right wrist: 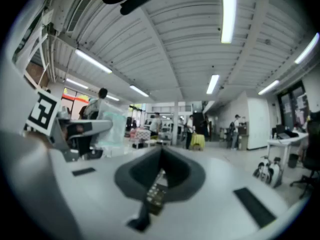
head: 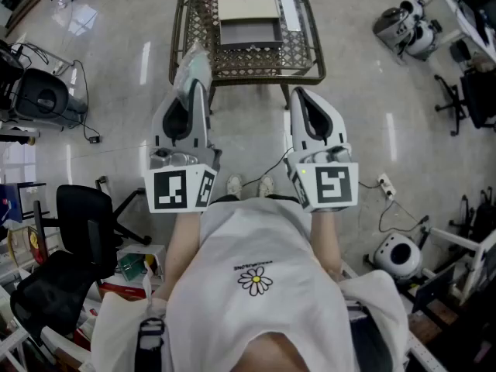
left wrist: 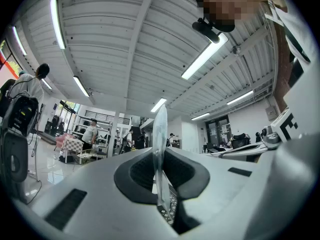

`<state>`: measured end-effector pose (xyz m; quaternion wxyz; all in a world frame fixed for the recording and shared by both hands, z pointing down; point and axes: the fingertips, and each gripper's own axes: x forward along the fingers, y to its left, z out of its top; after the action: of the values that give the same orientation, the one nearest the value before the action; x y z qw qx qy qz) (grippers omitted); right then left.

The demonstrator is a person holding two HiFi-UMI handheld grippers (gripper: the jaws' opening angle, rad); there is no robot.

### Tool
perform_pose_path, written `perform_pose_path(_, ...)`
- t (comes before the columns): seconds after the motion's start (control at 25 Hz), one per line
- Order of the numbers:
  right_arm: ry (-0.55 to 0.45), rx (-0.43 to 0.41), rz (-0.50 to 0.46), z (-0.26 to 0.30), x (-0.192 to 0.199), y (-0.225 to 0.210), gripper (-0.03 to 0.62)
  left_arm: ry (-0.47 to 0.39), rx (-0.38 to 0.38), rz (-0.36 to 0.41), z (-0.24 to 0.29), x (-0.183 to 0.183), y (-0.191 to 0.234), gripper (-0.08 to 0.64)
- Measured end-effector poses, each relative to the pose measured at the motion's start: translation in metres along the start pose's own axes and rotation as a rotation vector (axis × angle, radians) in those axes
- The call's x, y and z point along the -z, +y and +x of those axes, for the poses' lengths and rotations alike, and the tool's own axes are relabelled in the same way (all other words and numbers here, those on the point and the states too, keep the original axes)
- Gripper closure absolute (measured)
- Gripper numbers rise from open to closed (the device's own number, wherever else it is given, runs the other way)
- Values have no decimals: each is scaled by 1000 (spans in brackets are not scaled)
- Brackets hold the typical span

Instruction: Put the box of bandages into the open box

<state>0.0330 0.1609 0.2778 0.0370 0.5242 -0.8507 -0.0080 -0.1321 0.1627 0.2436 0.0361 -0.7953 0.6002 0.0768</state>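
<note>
Left tongs (head: pixel 197 85) are clamped on the thin, clear bandage pack (head: pixel 188 59), pinched by its edge so it juts ahead of the tips. Right tongs (head: pixel 299 93) are closed and empty alongside. Straight ahead, the open box (head: pixel 248 32) sits mouth-up on the table (head: pixel 256 74). Only the table's front rim looks to need clearing.

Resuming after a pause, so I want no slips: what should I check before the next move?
1. Box of bandages clamped in left hand-held gripper: ok.
2. Right hand-held gripper shut, nothing in it: ok.
3. Open box on the table, interior bare: ok.
4. Bandages above the open box: not ok, held short of the table.
5. Grip firm enough for the carry: cannot tell.
</note>
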Motion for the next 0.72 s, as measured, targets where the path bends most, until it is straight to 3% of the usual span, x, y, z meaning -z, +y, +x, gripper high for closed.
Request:
perform_pose_path(0.24, -6, 15, -5, -1, -1, 2, 563, -3, 7, 35, -2, -2, 0, 515)
perform_pose_path(0.48, -66, -44, 66, -7, -12, 6, 563, 6, 18, 35, -1, 0, -7, 515)
perform_pose_path(0.72, -67, -47, 49, -11, -11, -3, 563, 6, 17, 41, 3, 1, -21, 515)
